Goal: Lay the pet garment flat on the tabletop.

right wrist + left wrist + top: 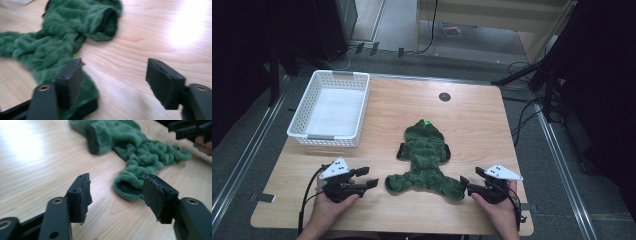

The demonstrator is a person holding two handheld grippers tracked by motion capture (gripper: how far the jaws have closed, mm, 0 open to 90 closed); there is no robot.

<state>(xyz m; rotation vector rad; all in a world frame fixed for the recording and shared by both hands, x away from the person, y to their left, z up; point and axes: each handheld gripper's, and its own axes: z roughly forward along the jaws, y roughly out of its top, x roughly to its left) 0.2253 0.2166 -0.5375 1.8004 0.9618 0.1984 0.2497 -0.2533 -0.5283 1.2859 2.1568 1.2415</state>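
Observation:
A green fuzzy garment (426, 160) with black-lined cuffs lies flat in the middle of the wooden table (482, 130). My left gripper (368, 177) rests near the front edge, just left of the garment's lower left leg, with its jaws open. In the left gripper view the left gripper (116, 195) has nothing between its pads, and the leg cuff (127, 187) lies a little beyond them. My right gripper (470, 176) stands open beside the lower right leg. In the right gripper view the right gripper (115, 80) is open, and the garment (62, 30) spreads under and past its left jaw.
A white slatted basket (297, 120) stands at the table's back left. A round black cable hole (444, 97) sits near the back edge. The other gripper (190, 130) shows at the top right of the left gripper view. Cables lie on the floor behind.

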